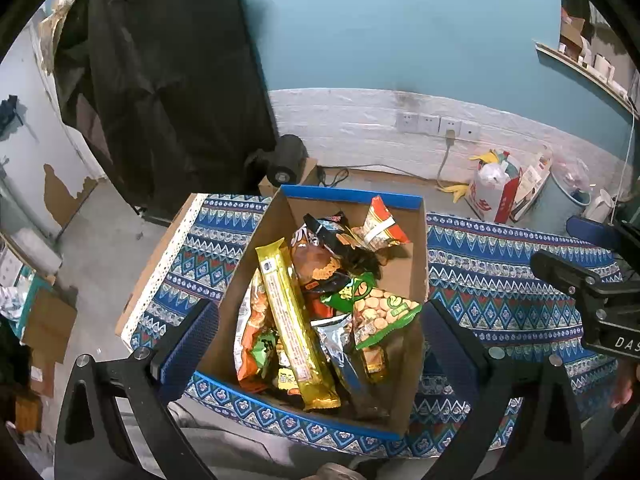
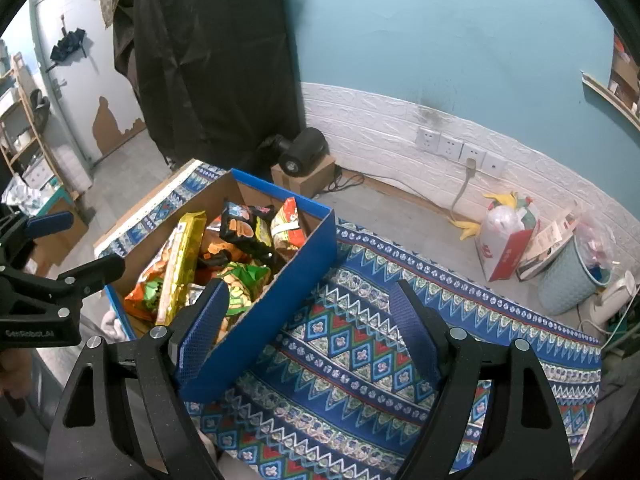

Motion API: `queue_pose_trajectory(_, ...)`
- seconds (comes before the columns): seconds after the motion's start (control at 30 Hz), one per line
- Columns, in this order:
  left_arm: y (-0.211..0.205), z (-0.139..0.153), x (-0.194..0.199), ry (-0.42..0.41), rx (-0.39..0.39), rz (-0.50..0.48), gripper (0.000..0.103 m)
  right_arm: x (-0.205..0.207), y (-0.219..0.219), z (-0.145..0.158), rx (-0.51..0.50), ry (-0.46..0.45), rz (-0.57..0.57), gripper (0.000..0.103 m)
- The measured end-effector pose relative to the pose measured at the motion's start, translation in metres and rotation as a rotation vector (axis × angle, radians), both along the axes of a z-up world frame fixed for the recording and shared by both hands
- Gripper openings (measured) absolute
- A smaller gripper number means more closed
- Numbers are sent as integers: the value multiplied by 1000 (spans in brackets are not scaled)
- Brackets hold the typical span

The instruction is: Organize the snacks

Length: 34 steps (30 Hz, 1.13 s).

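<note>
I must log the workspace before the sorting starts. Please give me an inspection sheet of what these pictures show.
Surface: patterned cloth covers the table.
Job's things: cardboard box with blue outside holds mixed snacks, among them a long gold pack and a green biscuit bag.
Clutter: nothing seen on the cloth beside the box.
Grippers: left gripper over the box, jaws open, empty; right gripper over the box's wall and the cloth, open, empty.
Cables: grey cable plugged into wall sockets.
Surroundings: waste basket, bags on floor.

Big black cloth (image 2: pixel 212 56) hangs by blue wall (image 2: pixel 440 40). 4 sockets (image 2: pixel 460 146) w/ 1 plug (image 2: pixel 471 165). Red-white bag (image 2: pixel 506 240) near blue bin (image 2: pixel 572 276). Banana peel (image 2: pixel 466 230) on floor (image 2: pixel 392 208).
</note>
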<state>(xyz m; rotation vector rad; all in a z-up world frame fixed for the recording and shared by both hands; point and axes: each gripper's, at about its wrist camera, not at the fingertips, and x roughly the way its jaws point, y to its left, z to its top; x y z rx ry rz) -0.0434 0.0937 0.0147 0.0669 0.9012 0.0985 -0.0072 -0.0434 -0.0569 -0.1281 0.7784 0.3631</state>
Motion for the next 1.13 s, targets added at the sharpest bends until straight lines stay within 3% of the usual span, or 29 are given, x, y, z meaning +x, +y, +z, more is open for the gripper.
queue_pose_trajectory(1.13,-2,2,-1,3,-19,8,102,-2,-6,-2,-8,5,-7,81)
